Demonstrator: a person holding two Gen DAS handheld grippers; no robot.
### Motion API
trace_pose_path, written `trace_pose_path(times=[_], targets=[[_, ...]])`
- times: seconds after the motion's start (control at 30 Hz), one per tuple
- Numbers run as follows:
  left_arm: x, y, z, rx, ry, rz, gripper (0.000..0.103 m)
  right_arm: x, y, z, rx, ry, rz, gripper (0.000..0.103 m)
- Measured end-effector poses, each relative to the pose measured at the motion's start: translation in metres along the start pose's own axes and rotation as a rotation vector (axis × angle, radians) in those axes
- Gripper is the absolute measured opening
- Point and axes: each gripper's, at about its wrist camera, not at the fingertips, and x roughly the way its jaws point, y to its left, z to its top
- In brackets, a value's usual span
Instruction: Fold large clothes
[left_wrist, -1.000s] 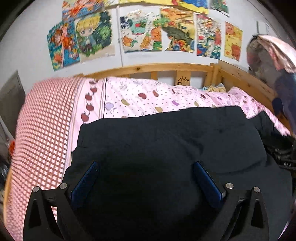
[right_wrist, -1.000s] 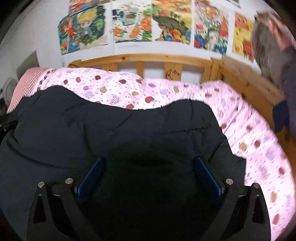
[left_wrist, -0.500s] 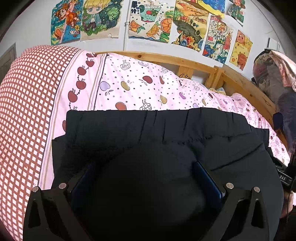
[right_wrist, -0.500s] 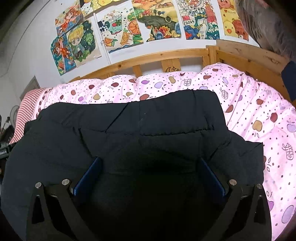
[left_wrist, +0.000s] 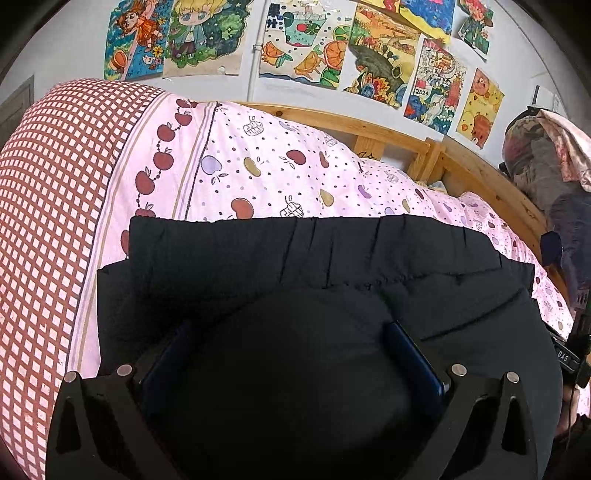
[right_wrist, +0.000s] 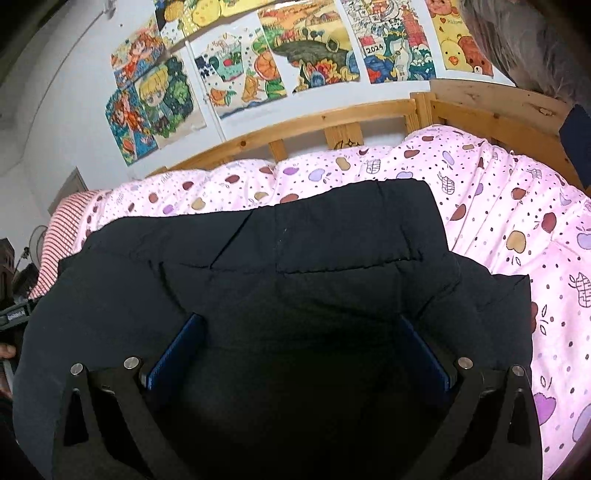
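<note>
Both claws spread wide over a black padded jacket on the bed.

Left claw (left_wrist: 291, 354) and right claw (right_wrist: 299, 347) each have their blue-padded fingers (left_wrist: 413, 354) far apart, with a mound of the black padded quilted jacket (left_wrist: 332, 266) bulging up between them; whether the pads press the fabric or only straddle it cannot be told. The jacket (right_wrist: 295, 258) lies folded on a pink fruit-print duvet (left_wrist: 280, 170), its stitched, pleated edge turned toward the pale wooden bed rail (right_wrist: 332, 114), which runs beyond the duvet. Left of the jacket, the duvet gives way to a red-and-white checked cover (left_wrist: 48, 206). Above the rail, colourful children's drawings (right_wrist: 273, 62) are stuck to the white wall. At the rail's right end a bundle of hanging clothes (left_wrist: 543, 155) shows.
</note>
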Motion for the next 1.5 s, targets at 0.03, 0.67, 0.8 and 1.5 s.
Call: trace_pose_path(times=[0.03, 0.67, 0.8, 1.5], targets=[[-0.001, 0.000, -0.002, 0.000, -0.001, 0.001, 0.103, -0.001, -0.001, 0.000, 0.002, -0.005, 0.002, 0.102], [-0.006, 0.001, -0.007, -0.001, -0.017, -0.009, 0.103, -0.013, -0.003, -0.004, 0.006, -0.046, 0.010, 0.101], [-0.020, 0.003, -0.014, -0.010, -0.070, -0.031, 0.103, -0.025, -0.004, -0.007, 0.008, -0.081, 0.024, 0.101], [-0.094, 0.096, -0.019, -0.178, 0.045, -0.036, 0.103, -0.102, -0.068, 0.005, 0.092, -0.075, -0.042, 0.101]])
